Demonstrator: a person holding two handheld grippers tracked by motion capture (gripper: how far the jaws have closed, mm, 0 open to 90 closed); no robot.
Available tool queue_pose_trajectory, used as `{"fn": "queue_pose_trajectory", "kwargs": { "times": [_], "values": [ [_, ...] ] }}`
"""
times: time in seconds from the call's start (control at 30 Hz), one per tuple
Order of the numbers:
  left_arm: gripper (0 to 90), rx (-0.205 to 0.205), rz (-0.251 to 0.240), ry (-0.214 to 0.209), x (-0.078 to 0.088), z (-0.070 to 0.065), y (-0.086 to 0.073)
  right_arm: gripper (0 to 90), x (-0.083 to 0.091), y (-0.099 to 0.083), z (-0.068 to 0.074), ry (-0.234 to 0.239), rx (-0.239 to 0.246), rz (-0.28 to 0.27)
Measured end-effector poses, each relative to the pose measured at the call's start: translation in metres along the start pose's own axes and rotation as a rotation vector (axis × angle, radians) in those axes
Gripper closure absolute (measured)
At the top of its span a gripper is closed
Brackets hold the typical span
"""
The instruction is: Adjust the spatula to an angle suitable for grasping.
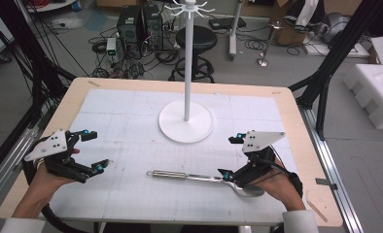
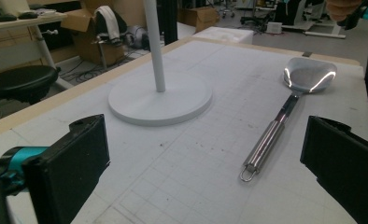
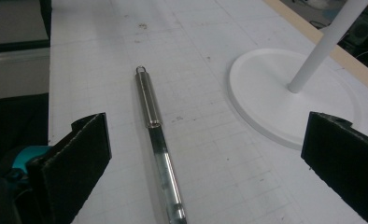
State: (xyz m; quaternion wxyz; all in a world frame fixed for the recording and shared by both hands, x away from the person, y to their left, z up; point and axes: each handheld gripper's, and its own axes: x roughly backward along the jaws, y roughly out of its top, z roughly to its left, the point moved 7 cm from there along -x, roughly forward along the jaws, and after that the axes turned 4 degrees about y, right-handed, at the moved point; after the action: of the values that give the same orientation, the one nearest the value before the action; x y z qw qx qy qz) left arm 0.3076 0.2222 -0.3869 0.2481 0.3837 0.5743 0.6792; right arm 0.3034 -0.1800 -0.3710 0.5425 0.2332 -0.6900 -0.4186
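A wooden table [image 1: 296, 121] carries a white gridded mat [image 1: 131, 121] that covers most of its top, with pale wood showing as a border all round. Small dark specks mark the mat in the two gripper views. Beyond the table lies a grey floor strewn with cables, with one black round stool [image 1: 196, 38], two dark computer towers [image 1: 140, 24], white foam blocks [image 1: 379, 92] at the right and cardboard boxes at the back.

On the mat there is one steel spatula [image 1: 199, 177] and one white stand [image 1: 186, 121], a round flat base with a thin upright pole topped by hooks. The spatula lies flat near the person's edge of the table, in front of the stand and apart from it, its handle with a hanging loop pointing left and its shiny blade to the right.

Two grippers are in play. The left gripper [image 1: 93, 151] hovers over the left side of the mat, jaws spread wide and empty. The right gripper [image 1: 232, 156] sits just above the blade end of the spatula, jaws spread wide too, with the handle running between them untouched in the right gripper view
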Motion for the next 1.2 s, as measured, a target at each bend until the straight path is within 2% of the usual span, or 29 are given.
{"fn": "queue_pose_trajectory", "kwargs": {
  "times": [0.4, 0.53, 1.07, 1.13, 1.2],
  "values": [
    [1.7, 0.012, -0.017, -0.012, 0.004, 0.0, 0.001, 0.6, -0.026, 0.002, -0.002, 0.066, 0.051, 0.163],
    [1.7, 0.013, -0.014, -0.016, 0.004, -0.001, 0.001, 5.1, -0.036, 0.0, 0.0, 0.108, 0.07, 0.214],
    [1.7, 0.019, -0.014, -0.008, 0.004, 0.001, 0.001, 6.2, -0.079, -0.026, 0.005, 0.178, 0.113, 0.446],
    [1.7, 0.017, -0.012, -0.008, 0.004, 0.001, 0.001, 8.7, -0.083, -0.029, 0.007, 0.187, 0.117, 0.471],
    [1.7, 0.016, -0.008, -0.008, 0.004, 0.001, 0.0, 19.8, -0.086, -0.032, 0.009, 0.209, 0.116, 0.493]
  ]
}}
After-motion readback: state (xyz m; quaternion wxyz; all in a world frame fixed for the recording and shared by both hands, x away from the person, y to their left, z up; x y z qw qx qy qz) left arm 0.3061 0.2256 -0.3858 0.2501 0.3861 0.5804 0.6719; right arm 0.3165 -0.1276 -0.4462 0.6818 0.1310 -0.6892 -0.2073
